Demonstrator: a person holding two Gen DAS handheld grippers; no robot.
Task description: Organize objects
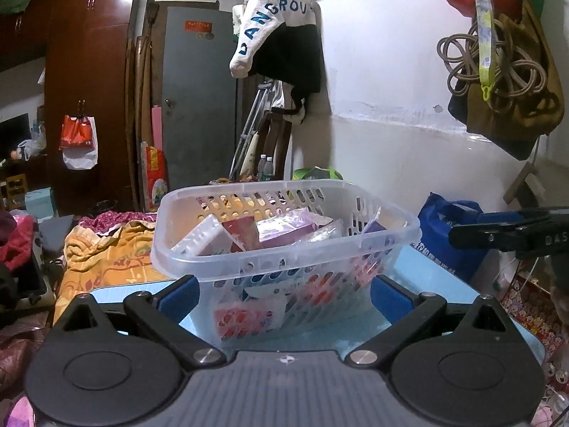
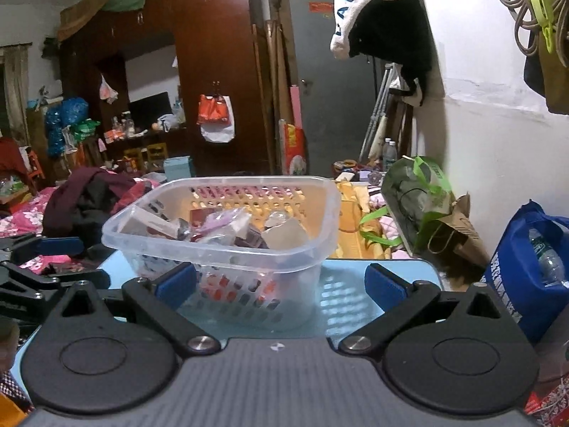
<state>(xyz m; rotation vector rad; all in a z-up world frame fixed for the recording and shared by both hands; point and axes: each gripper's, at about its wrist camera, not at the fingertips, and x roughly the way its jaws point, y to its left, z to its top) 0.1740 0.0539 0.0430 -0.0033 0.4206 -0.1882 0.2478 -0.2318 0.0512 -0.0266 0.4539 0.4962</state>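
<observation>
A clear plastic slotted basket (image 1: 284,259) stands on a light blue table (image 1: 423,270) and holds several packets and small boxes (image 1: 270,231). My left gripper (image 1: 284,293) is open and empty, low at the table, its blue-padded fingers on either side of the basket's near wall. In the right wrist view the same basket (image 2: 227,249) stands ahead and to the left. My right gripper (image 2: 281,281) is open and empty, just short of the basket. The right gripper also shows at the right edge of the left view (image 1: 512,231), and the left one at the left edge of the right view (image 2: 39,249).
A blue bag (image 2: 526,267) with a water bottle stands right of the table. A green bag and a brown paper bag (image 2: 426,210) lie behind it. An orange blanket (image 1: 103,252) and clothes (image 2: 85,199) cover the bed on the left. Bags hang on the white wall (image 1: 505,71).
</observation>
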